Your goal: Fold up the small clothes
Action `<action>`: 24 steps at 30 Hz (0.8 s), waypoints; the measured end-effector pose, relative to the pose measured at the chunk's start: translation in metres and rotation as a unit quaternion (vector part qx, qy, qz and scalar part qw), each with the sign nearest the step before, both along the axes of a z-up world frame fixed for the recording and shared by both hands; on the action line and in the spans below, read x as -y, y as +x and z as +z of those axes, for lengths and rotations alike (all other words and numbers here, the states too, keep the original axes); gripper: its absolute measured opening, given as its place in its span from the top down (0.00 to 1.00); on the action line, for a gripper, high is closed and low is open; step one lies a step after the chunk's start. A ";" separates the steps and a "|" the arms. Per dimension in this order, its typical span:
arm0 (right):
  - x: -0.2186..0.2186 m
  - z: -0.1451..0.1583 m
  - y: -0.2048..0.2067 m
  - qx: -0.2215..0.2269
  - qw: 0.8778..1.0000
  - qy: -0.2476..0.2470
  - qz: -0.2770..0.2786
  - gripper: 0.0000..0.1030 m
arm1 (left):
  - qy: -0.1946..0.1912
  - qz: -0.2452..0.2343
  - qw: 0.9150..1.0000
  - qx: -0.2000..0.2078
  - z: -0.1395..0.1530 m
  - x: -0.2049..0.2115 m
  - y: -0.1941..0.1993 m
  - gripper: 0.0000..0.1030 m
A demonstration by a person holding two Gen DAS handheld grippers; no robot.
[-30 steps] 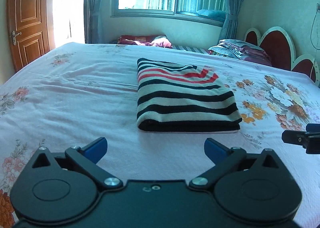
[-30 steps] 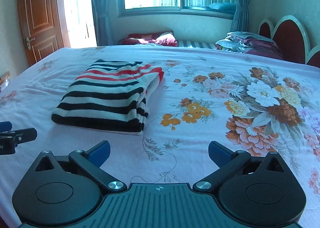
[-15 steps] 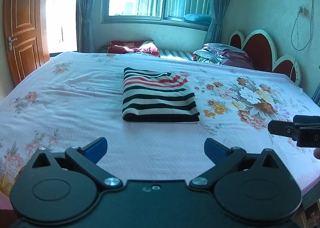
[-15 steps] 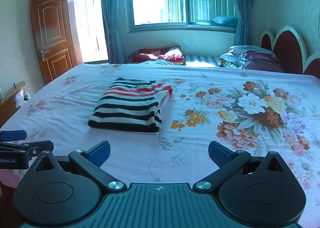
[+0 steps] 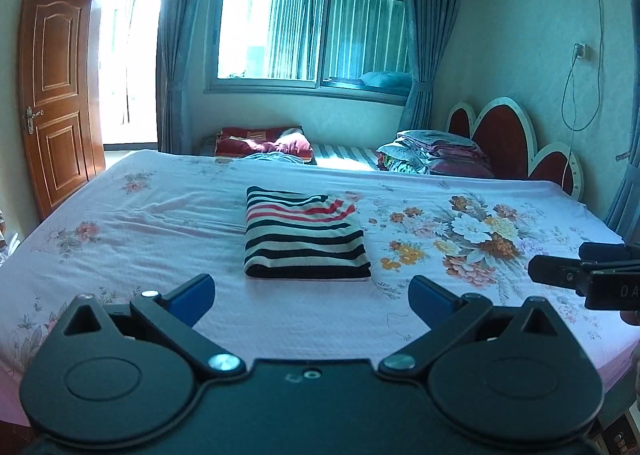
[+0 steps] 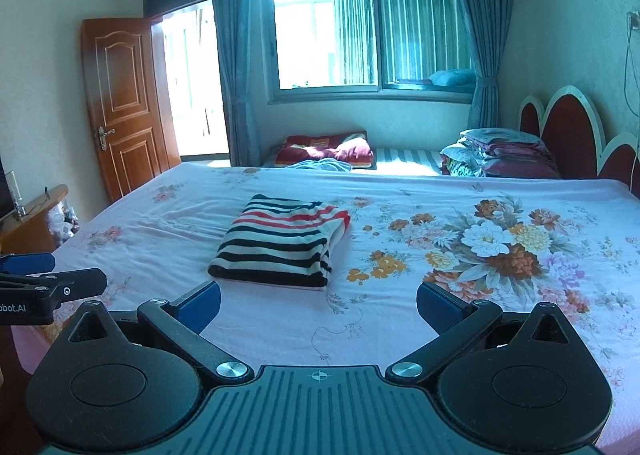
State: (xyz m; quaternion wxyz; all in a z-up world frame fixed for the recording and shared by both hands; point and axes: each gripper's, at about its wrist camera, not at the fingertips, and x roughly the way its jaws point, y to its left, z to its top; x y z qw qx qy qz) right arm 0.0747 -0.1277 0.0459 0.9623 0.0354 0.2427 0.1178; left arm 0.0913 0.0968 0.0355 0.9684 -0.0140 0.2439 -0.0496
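Observation:
A folded striped garment (image 5: 304, 239), black, white and red, lies flat on the bed's pink floral sheet (image 5: 160, 223); it also shows in the right wrist view (image 6: 280, 243). My left gripper (image 5: 312, 295) is open and empty, held back from the bed's near edge, well short of the garment. My right gripper (image 6: 318, 305) is open and empty too, back from the bed and right of the garment. Each gripper shows at the edge of the other's view: the right one (image 5: 580, 275), the left one (image 6: 44, 287).
Folded bedding (image 5: 436, 153) is piled at the wooden headboard (image 5: 512, 139) on the right. A red cushion (image 5: 264, 139) lies below the window. A wooden door (image 5: 56, 95) stands open at left. A wooden side table (image 6: 32, 215) stands left of the bed.
Both grippers have pulled back and up from the bed, so the folded garment looks smaller and farther. The garment has not moved. Both grippers stay open.

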 end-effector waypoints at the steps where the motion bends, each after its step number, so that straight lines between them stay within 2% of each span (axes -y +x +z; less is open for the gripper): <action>1: 0.001 0.002 -0.001 0.003 1.000 -0.001 0.001 0.00 | 0.000 0.000 1.000 0.003 0.001 0.000 -0.001 0.00; 24: 0.014 0.004 -0.007 0.004 1.000 0.005 -0.008 0.00 | 0.009 -0.010 1.000 0.009 0.002 0.008 0.002 0.00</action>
